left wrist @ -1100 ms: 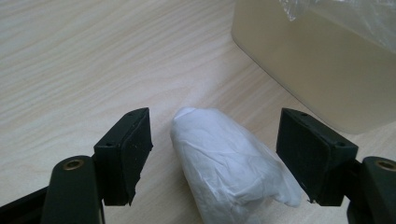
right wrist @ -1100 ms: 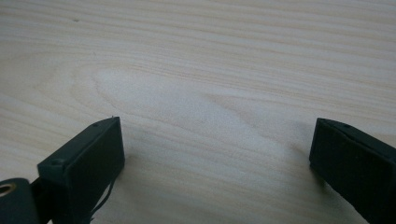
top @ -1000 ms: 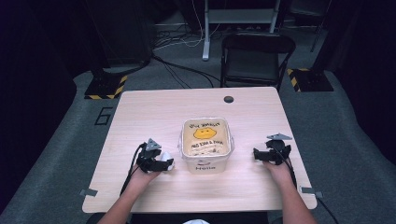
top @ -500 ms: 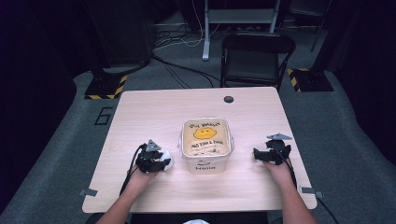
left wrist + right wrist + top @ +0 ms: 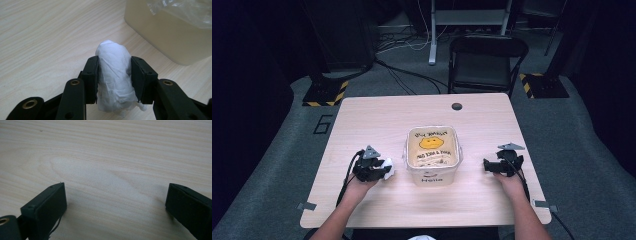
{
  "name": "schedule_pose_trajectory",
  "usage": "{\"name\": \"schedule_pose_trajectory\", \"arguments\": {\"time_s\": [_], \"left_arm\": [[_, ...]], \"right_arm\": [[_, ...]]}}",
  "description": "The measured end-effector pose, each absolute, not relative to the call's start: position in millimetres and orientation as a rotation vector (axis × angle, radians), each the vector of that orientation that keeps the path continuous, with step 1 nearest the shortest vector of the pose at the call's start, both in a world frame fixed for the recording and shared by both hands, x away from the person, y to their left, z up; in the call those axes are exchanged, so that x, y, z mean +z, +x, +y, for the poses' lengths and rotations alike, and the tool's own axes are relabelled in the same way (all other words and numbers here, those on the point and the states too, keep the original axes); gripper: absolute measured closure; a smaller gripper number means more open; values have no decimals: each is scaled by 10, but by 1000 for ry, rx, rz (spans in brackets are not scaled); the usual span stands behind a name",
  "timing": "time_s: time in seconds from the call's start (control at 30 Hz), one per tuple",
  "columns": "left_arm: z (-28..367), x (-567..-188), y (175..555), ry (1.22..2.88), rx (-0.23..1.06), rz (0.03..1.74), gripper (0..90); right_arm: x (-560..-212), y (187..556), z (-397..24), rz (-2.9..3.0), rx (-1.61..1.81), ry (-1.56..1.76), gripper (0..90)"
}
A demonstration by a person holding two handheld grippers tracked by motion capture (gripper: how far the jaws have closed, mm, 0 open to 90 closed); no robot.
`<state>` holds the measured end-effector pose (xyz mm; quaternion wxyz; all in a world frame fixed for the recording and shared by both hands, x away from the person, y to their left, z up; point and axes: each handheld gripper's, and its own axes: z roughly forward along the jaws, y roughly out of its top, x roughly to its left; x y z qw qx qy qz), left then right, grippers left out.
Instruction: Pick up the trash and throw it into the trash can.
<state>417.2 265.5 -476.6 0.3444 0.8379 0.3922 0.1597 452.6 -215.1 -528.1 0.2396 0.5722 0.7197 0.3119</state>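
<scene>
Your left gripper (image 5: 113,77) is pinching a wad of white tissue (image 5: 113,75) between its two jaws, low over the tabletop (image 5: 377,120) and just left of the beige tub (image 5: 432,172); your right gripper (image 5: 116,205) is spread wide with nothing between its jaws, over bare wood on the tub's other side.

The grip on the tissue looks soft; the wad bulges past the jaws in front and a loose tail hangs below them, so a quick lift or a swing could let it slide out, or the tail could drag on the tabletop and pull it free; crumpled paper also springs back, so it may cling to one jaw when you let go. The tub is lined with clear plastic film (image 5: 185,11); if the tissue is meant for the tub, which is only a guess, a jaw catching that film or the rim could shove or tip it, since nothing steadies it and your right gripper is well apart from it.

The tub's contents are hard to make out from above; a yellow smiling face and some dark lettering show, but the words are too small to read; the left gripper view cuts the tub off at its corner.
</scene>
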Motion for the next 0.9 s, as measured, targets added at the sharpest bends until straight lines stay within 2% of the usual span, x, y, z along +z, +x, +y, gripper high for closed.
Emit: {"name": "schedule_pose_trajectory", "arguments": {"time_s": [0.9], "left_arm": [[2702, -4087, 4193, 2150, 438, 959, 598]], "right_arm": [[-5280, 4527, -2151, 1970, 853, 1565, 27]]}}
